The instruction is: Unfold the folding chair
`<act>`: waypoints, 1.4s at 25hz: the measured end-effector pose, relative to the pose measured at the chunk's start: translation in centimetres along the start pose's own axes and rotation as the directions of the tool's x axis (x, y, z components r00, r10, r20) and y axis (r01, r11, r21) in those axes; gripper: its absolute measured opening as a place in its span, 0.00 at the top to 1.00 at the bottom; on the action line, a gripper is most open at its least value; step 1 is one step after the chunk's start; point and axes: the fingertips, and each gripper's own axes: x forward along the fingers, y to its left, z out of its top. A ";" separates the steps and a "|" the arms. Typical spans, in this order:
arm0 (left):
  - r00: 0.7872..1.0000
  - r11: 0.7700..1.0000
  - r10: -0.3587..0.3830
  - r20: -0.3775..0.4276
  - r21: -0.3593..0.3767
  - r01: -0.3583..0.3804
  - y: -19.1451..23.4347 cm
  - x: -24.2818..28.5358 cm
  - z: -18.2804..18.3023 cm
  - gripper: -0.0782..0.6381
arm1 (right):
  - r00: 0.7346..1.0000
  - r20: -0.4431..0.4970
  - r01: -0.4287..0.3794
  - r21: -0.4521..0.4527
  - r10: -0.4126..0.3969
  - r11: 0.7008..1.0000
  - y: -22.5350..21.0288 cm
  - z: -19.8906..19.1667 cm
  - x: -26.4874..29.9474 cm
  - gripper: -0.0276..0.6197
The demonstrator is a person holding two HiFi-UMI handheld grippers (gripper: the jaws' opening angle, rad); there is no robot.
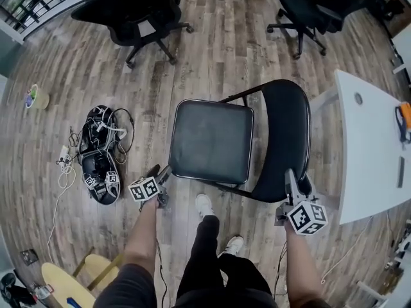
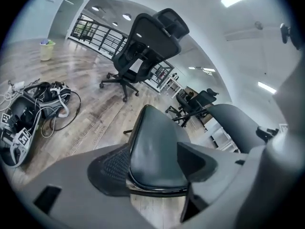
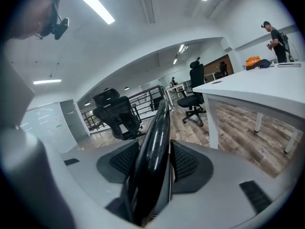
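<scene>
Head view: folding chair (image 1: 257, 172) stands open on the floor (image 1: 96, 63), both claws slack on it.
Seat (image 1: 212, 140) lies flat at centre and the backrest (image 1: 289, 133) rises along its 3 o'clock side, so the unfolding looks done. Left claw (image 1: 164, 175) sits at the seat's 7 o'clock corner, jaws wide, with the rim between them and no squeeze. Right claw (image 1: 292, 185) is at the backrest's 5 o'clock end, released, with the padded edge loose between its pads. What's wanted now, most likely, is a clean getaway. Each claw should draw straight back along its own line, so no pad hooks the rim and drags the frame. The white tabletop (image 1: 366, 159) at 3 o'clock is close by the backrest, and a sideways tug could knock the chair against it.
</scene>
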 end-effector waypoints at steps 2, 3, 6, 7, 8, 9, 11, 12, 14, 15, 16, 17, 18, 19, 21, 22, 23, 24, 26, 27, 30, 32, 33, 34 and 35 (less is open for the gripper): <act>1.000 0.999 0.013 0.007 0.048 -0.013 -2.2 -1.2 0.3 0.46 | 1.000 -0.013 -0.005 -0.026 0.004 1.000 0.2 -0.3 0.0 0.63; 1.000 0.997 0.024 0.016 0.076 -0.025 -3.4 -1.8 0.6 0.47 | 1.000 -0.021 -0.006 -0.045 0.005 0.999 0.2 -0.5 0.1 0.63; 0.999 0.991 0.018 0.036 0.129 -0.023 -7.2 -3.7 1.0 0.49 | 0.999 -0.040 -0.001 -0.089 -0.003 0.996 0.0 -1.3 0.0 0.63; 0.999 0.989 0.011 0.046 0.148 -0.018 -8.6 -4.4 1.1 0.49 | 0.999 -0.041 0.007 -0.106 -0.011 0.994 -0.1 -1.3 -0.3 0.62; 0.998 0.986 0.002 0.057 0.169 -0.011 -10.1 -5.0 1.4 0.50 | 0.999 -0.038 0.020 -0.125 -0.025 0.992 -0.2 -1.1 -0.7 0.61; 0.998 0.981 -0.010 0.070 0.193 -0.004 -11.7 -5.7 1.7 0.51 | 0.999 -0.026 0.041 -0.147 -0.045 0.988 -0.3 -0.6 -1.3 0.61; 0.994 0.966 -0.030 0.106 0.260 0.001 -14.9 -7.1 3.4 0.51 | 0.995 0.024 0.097 -0.194 -0.094 0.976 -0.4 1.0 -2.5 0.61; 0.991 0.954 -0.040 0.127 0.300 0.000 -16.6 -8.0 4.4 0.51 | 0.991 0.057 0.127 -0.221 -0.118 0.967 -0.3 2.0 -3.2 0.61; 0.986 0.928 -0.061 0.156 0.373 -0.001 -20.3 -10.3 5.4 0.53 | 0.983 0.118 0.167 -0.286 -0.138 0.944 0.7 3.9 -5.8 0.61; 0.984 0.915 -0.074 0.164 0.403 0.001 -22.3 -11.7 5.4 0.54 | 0.981 0.144 0.167 -0.316 -0.127 0.934 1.6 4.8 -7.7 0.61; 0.981 0.903 -0.085 0.175 0.430 0.002 -24.5 -13.0 5.4 0.54 | 0.980 0.170 0.158 -0.342 -0.104 0.926 2.8 5.7 -9.4 0.61; 0.976 0.891 -0.094 0.195 0.453 -0.005 -26.7 -14.3 5.9 0.56 | 0.978 0.195 0.141 -0.366 -0.073 0.920 4.2 6.8 -10.9 0.61; 0.969 0.882 -0.101 0.224 0.470 -0.017 -28.9 -15.7 6.6 0.59 | 0.975 0.218 0.120 -0.386 -0.036 0.915 5.7 7.8 -12.1 0.61; 0.960 0.877 -0.106 0.258 0.479 -0.032 -30.9 -17.3 7.4 0.62 | 0.972 0.235 0.099 -0.402 -0.002 0.910 7.2 8.5 -13.4 0.61; 0.944 0.872 -0.107 0.311 0.485 -0.061 -34.4 -20.6 7.7 0.71 | 0.966 0.253 0.064 -0.420 0.049 0.905 9.7 9.2 -16.4 0.66; 0.938 0.870 -0.106 0.331 0.488 -0.074 -35.9 -22.1 7.4 0.78 | 0.964 0.256 0.050 -0.426 0.068 0.903 10.7 9.3 -18.0 0.75; 0.932 0.868 -0.108 0.346 0.490 -0.081 -37.4 -23.5 6.9 0.86 | 0.963 0.255 0.033 -0.431 0.086 0.902 11.6 9.2 -19.6 0.82; 0.927 0.869 -0.113 0.357 0.488 -0.082 -38.8 -24.9 6.2 0.88 | 0.963 0.248 0.015 -0.436 0.104 0.900 12.3 9.0 -21.1 0.92; 0.920 0.874 -0.125 0.371 0.481 -0.075 -41.3 -27.6 4.6 0.88 | 0.963 0.233 -0.015 -0.443 0.131 0.897 13.5 8.4 -23.8 0.93; 0.916 0.875 -0.130 0.380 0.478 -0.074 -42.4 -28.7 3.8 0.88 | 0.963 0.231 -0.024 -0.444 0.141 0.896 14.0 8.0 -25.0 0.93; 0.906 0.871 -0.134 0.402 0.484 -0.086 -44.7 -31.4 1.9 0.88 | 0.960 0.229 -0.044 -0.437 0.158 0.898 14.9 7.3 -27.7 0.94; 0.903 0.869 -0.129 0.409 0.485 -0.096 -45.6 -32.5 0.8 0.88 | 0.961 0.225 -0.045 -0.443 0.159 0.895 14.8 7.2 -29.1 0.94; 0.903 0.872 -0.126 0.412 0.480 -0.097 -45.9 -33.0 0.3 0.88 | 0.961 0.224 -0.044 -0.447 0.159 0.893 14.7 7.2 -29.7 0.94; 0.902 0.875 -0.122 0.414 0.475 -0.099 -46.1 -33.5 -0.2 0.88 | 0.961 0.225 -0.044 -0.450 0.161 0.892 14.6 7.3 -30.4 0.94; 0.902 0.876 -0.117 0.416 0.470 -0.103 -46.1 -34.0 -0.7 0.88 | 0.960 0.228 -0.044 -0.451 0.163 0.891 14.6 7.4 -30.9 0.94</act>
